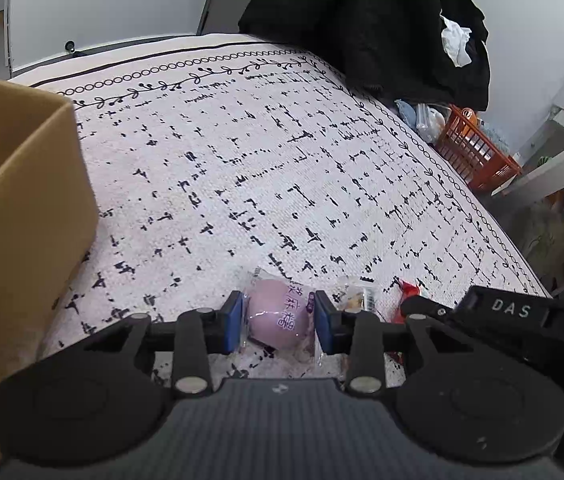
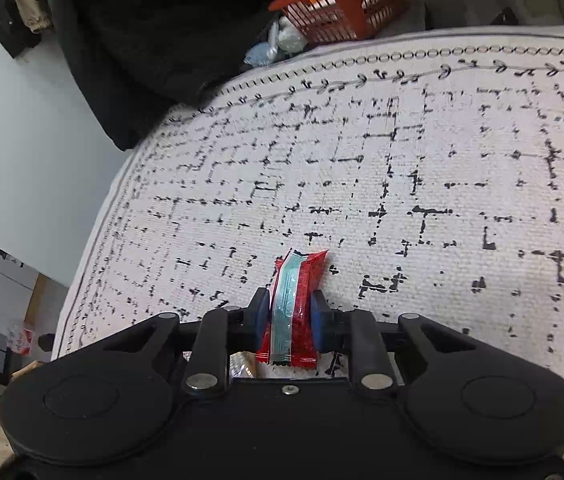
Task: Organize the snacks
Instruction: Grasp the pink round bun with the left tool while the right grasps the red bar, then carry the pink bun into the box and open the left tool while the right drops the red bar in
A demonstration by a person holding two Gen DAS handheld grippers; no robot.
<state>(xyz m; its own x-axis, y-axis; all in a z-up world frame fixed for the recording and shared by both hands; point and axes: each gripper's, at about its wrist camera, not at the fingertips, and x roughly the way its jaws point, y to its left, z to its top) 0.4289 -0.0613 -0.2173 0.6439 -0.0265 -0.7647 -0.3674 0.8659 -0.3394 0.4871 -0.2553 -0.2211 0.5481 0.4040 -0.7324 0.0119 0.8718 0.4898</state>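
Note:
A pink round snack in a clear wrapper (image 1: 278, 314) lies on the patterned white cloth (image 1: 266, 168), and my left gripper (image 1: 278, 320) is shut on it, a blue pad pressed to each side. To its right lie a clear-wrapped snack (image 1: 355, 298) and a red wrapper (image 1: 407, 290), beside the other gripper's black body (image 1: 493, 310). In the right wrist view my right gripper (image 2: 290, 322) is shut on a red snack packet with a pale blue stripe (image 2: 295, 304), squeezed edge-up between the pads. A cardboard box (image 1: 22, 216) stands at the left.
A black garment (image 1: 365, 20) hangs past the cloth's far edge. An orange plastic basket (image 2: 345, 4) with bags beside it sits on the floor beyond the cloth. The cloth's edge (image 2: 94, 240) drops off at the left of the right wrist view.

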